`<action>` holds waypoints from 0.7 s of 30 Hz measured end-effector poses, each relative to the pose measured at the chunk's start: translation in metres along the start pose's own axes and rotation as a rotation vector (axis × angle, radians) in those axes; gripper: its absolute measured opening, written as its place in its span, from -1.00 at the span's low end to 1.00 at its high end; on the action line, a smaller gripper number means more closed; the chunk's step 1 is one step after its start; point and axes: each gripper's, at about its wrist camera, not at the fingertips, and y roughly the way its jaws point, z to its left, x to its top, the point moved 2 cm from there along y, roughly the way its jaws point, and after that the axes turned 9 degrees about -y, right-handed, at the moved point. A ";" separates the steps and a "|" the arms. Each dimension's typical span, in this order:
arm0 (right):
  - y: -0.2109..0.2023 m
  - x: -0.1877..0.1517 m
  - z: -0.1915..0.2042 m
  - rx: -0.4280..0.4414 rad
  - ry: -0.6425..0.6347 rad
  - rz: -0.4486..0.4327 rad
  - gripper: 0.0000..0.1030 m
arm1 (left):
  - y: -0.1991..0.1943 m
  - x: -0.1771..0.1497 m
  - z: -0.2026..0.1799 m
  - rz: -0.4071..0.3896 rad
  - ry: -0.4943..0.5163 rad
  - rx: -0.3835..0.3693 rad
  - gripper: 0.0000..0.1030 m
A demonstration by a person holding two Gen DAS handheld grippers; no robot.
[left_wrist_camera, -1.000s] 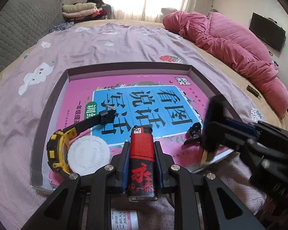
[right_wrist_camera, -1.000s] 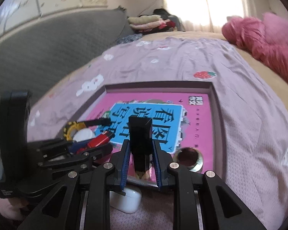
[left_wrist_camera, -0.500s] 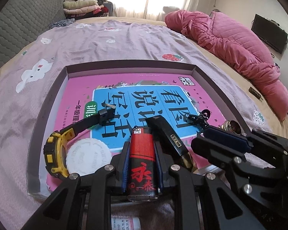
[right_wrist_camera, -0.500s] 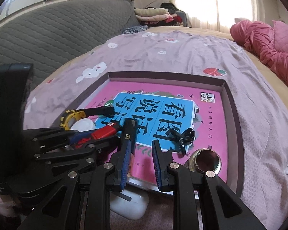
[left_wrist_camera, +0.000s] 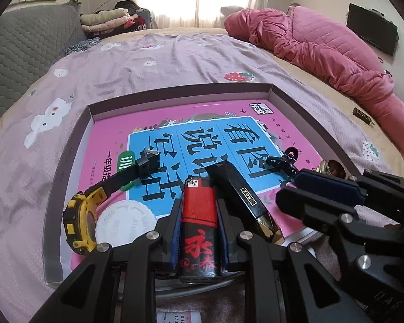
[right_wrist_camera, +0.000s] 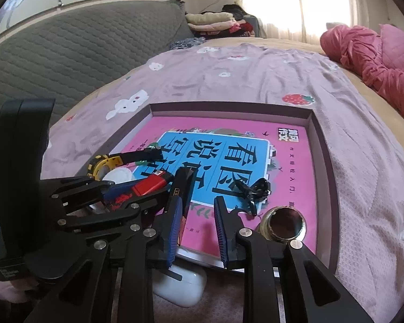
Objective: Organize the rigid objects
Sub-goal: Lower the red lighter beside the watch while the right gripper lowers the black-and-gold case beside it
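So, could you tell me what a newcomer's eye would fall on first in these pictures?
Probably the red lighter clamped in the left hand-held gripper at the tray's near edge. Behind it a bright pink book fills the shallow tray. A yellow-and-black watch lies at its near left corner.

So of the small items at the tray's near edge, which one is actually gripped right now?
The red lighter, clamped in the left gripper. The black bar lies loose on the pink book; the right gripper stands open, empty.

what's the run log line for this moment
left gripper: shut on lighter | right gripper: open, empty | black bar: lying on book
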 end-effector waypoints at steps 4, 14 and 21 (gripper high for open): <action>-0.002 0.000 -0.003 -0.001 0.006 -0.005 -0.52 | 0.000 0.000 0.001 0.001 0.001 0.008 -0.55; -0.001 0.000 -0.003 0.009 0.010 -0.006 -0.50 | 0.000 0.000 0.002 0.011 -0.006 0.011 -0.55; -0.002 0.000 -0.003 0.003 0.016 -0.011 -0.48 | -0.001 0.000 0.002 0.012 -0.008 0.010 -0.55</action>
